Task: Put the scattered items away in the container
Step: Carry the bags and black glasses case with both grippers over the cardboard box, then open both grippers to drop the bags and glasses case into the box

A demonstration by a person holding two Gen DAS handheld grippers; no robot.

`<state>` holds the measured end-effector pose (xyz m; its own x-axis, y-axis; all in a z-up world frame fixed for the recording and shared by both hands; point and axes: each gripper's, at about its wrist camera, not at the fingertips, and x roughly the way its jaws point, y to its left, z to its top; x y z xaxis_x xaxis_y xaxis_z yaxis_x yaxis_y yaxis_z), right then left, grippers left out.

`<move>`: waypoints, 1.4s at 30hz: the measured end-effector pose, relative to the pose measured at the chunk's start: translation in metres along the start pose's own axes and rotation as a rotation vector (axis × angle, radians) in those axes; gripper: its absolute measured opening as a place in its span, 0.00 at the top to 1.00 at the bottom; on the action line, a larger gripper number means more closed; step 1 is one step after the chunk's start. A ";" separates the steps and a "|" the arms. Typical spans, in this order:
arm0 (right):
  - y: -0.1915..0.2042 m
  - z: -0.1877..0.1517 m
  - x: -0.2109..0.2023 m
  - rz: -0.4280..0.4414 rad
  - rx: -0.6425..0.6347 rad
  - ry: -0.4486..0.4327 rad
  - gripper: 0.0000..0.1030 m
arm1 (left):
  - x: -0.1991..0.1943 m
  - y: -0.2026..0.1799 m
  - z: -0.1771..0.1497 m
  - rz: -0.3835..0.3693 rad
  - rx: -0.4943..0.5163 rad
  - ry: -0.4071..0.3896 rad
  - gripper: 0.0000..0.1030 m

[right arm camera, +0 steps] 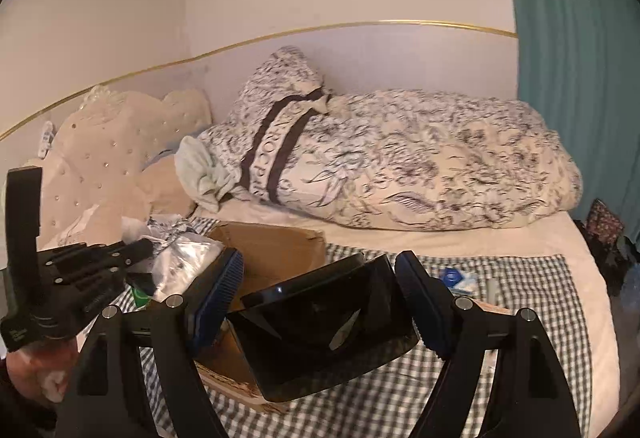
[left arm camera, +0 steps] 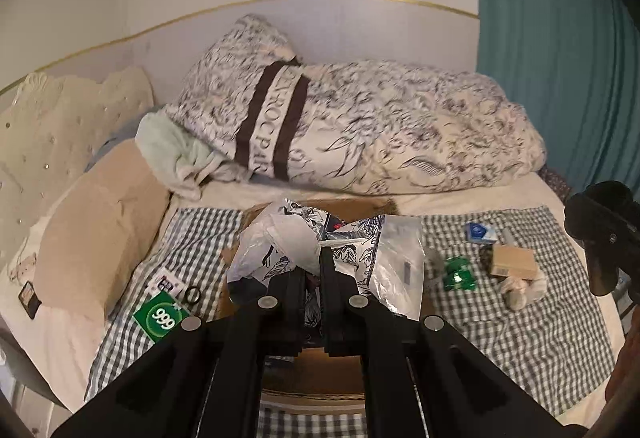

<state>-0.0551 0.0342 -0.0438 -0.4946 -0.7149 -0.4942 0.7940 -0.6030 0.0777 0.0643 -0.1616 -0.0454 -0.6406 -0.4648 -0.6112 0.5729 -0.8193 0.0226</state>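
1. A crinkled plastic bag (left arm camera: 320, 250), white with a dark leaf print, is pinched at its lower edge by the left gripper (left arm camera: 312, 278), its fingers pressed together on the film.
2. The open cardboard box (right arm camera: 272, 258) on the bed is seen directly beneath and beyond those fingers; the bag is judged ready to be lowered in.
3. A glossy black tray (right arm camera: 320, 330), angular and rigid, is clamped between the widely spread fingers of the right gripper (right arm camera: 320, 302), its long axis running across them, the box just left of it.
4. A green packet (left arm camera: 458, 274) and a small carton (left arm camera: 514, 262) are left on the checked cloth (left arm camera: 540, 338), right of the left fingers.
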 end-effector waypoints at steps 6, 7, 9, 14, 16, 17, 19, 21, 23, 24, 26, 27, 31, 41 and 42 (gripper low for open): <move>0.025 -0.004 0.032 0.037 -0.039 0.047 0.24 | 0.031 0.014 -0.014 -0.016 0.003 0.075 0.96; 0.029 -0.006 0.038 0.042 -0.044 0.057 0.24 | 0.036 0.016 -0.016 -0.015 0.002 0.088 0.96; 0.034 -0.008 0.049 0.052 -0.045 0.075 0.24 | 0.048 0.019 -0.021 -0.012 0.005 0.118 0.96; 0.040 -0.012 0.078 0.076 -0.045 0.123 0.24 | 0.076 0.024 -0.032 -0.003 0.020 0.194 0.96; 0.043 -0.015 0.091 0.083 -0.048 0.143 0.24 | 0.085 0.025 -0.036 -0.004 0.019 0.220 0.96; 0.044 -0.017 0.097 0.088 -0.049 0.153 0.24 | 0.089 0.026 -0.038 -0.006 0.017 0.233 0.95; 0.047 -0.020 0.106 0.094 -0.050 0.168 0.24 | 0.096 0.027 -0.042 -0.008 0.016 0.250 0.94; 0.050 -0.023 0.117 0.102 -0.049 0.184 0.24 | 0.098 0.028 -0.044 0.002 0.017 0.251 0.84; 0.052 -0.026 0.126 0.106 -0.049 0.196 0.24 | 0.097 0.029 -0.045 0.005 0.021 0.237 0.76; 0.054 -0.027 0.130 0.109 -0.050 0.203 0.24 | 0.095 0.030 -0.045 0.009 0.023 0.227 0.65; 0.057 -0.029 0.138 0.113 -0.054 0.215 0.24 | 0.091 0.033 -0.043 0.017 0.024 0.202 0.58; 0.059 -0.030 0.143 0.114 -0.055 0.221 0.24 | 0.089 0.034 -0.042 0.021 0.024 0.193 0.58; 0.066 -0.036 0.157 0.124 -0.057 0.250 0.24 | 0.085 0.038 -0.038 0.025 0.019 0.166 0.52; 0.073 -0.045 0.170 0.131 -0.057 0.290 0.23 | 0.084 0.045 -0.041 0.086 0.042 0.151 0.20; 0.073 -0.044 0.169 0.132 -0.051 0.288 0.23 | 0.082 0.044 -0.041 0.089 0.049 0.143 0.19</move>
<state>-0.0652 -0.1154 -0.1601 -0.2710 -0.6519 -0.7083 0.8651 -0.4876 0.1178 0.0581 -0.2223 -0.1273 -0.5069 -0.4866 -0.7116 0.5963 -0.7940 0.1182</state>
